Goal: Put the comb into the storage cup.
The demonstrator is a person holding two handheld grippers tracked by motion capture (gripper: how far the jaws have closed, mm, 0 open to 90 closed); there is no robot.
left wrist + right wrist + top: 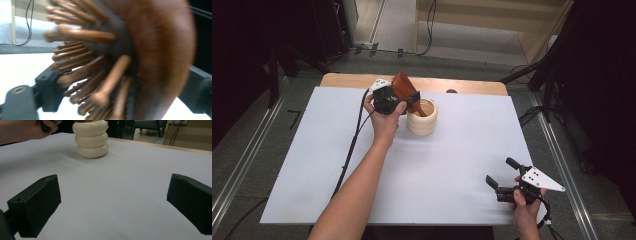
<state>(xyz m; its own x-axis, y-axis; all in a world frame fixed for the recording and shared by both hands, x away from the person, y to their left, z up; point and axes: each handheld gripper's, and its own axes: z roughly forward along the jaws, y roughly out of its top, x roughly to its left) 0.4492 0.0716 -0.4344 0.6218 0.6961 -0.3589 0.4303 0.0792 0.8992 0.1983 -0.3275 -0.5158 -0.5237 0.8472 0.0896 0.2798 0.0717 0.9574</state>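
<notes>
A brown wooden hairbrush [402,86] leans with its handle down inside a cream ribbed holder [422,120] at the back of the table. My left gripper [411,98] is at the brush, just left of the holder's rim. In the left gripper view the blurred brush head [150,57] and its pegs stand between the two wide-set jaws, which do not seem to press on it. My right gripper [500,170] rests low at the front right, open and holding nothing [115,202]. From there the holder [92,142] stands far ahead.
A white sheet [442,165] covers the table, with a strip of wooden edge [462,85] at the back. Dark stands and cables [532,75] flank the table on the floor. A black cable [353,140] trails from the left gripper.
</notes>
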